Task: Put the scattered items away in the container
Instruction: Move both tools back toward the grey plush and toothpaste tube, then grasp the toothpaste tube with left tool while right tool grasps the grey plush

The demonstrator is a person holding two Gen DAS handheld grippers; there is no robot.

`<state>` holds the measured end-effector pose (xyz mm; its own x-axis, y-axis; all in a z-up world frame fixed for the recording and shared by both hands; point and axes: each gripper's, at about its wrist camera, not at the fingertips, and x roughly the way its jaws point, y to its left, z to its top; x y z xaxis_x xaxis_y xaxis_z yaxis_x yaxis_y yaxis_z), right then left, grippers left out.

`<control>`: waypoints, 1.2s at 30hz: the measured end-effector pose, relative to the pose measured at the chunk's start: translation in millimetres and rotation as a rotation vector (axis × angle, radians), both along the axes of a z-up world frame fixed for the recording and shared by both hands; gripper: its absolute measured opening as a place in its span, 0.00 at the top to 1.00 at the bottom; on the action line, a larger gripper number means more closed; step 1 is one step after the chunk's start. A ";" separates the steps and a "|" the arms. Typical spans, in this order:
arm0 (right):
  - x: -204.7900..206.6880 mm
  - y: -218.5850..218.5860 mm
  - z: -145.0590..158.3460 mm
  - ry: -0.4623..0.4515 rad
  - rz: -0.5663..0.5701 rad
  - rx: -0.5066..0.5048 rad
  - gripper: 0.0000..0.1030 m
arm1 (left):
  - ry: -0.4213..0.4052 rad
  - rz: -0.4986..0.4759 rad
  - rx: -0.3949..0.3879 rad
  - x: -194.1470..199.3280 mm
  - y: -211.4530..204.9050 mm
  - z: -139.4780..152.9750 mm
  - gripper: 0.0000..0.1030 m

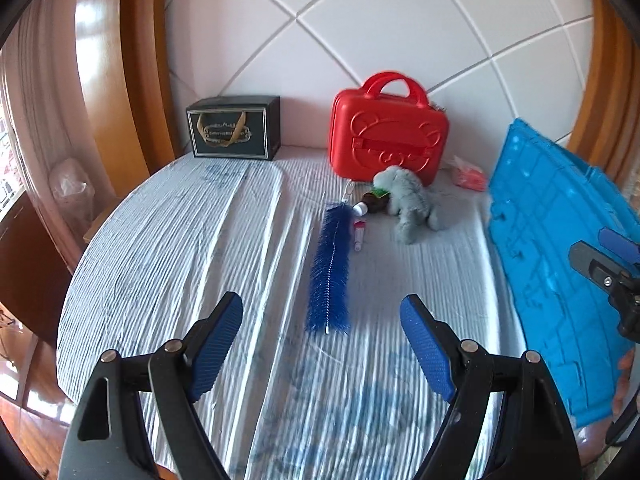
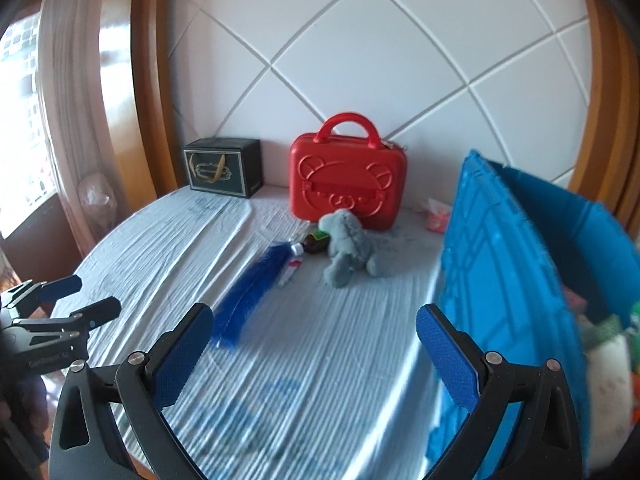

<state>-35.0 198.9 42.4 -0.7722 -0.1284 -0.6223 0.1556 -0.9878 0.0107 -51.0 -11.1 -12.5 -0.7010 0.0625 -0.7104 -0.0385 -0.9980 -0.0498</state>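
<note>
Long blue bristle brush lying flat on the ribbed, striped bed cover, just ahead of the left gripper and inside the line of its gap. Long axis running straight away from those jaws: near end, with the bare tip of a twisted wire core, closest to the gap; far end toward the red case. Dense, spiky bristles along the whole length, cylinder-shaped. From the right gripper, same brush ahead and left of the gap, axis slanting from near-left to far-right, blurred.

Both pairs of jaws standing wide apart, nothing between them; blue ribbed pads on black, jointed plastic fingers.

Beyond the brush's far end, a cluster: small white-and-pink tube, lengthwise roughly parallel to the brush and just beside it; dark brown bottle with white cap, on its side, cap toward the brush; grey plush toy, soft and furry, touching or nearly touching the bottle.

Blue plastic crate, hard, with moulded ribs on its outer wall, to the right of both jaw gaps, close beside the right gripper's right finger; soft, blurred contents visible inside past its rim.

Farther off, straight ahead: red case, glossy hard shell, rounded corners, embossed bear face, arched handle, standing upright against the padded white headboard. Left of it, a black box with gold ribbon. Small pink-filled packet between case and crate.
</note>
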 end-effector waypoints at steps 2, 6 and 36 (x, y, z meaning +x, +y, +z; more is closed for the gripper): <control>-19.6 4.3 -12.6 -0.036 0.005 -0.009 0.00 | -0.033 0.012 -0.012 -15.8 4.3 -9.3 0.21; -52.7 5.3 -39.9 -0.124 0.050 -0.012 0.00 | -0.068 0.009 -0.003 -41.5 11.5 -22.0 0.21; -233.2 25.7 -149.9 -0.330 -0.189 -0.019 0.17 | -0.324 -0.287 0.030 -276.3 87.4 -163.8 0.48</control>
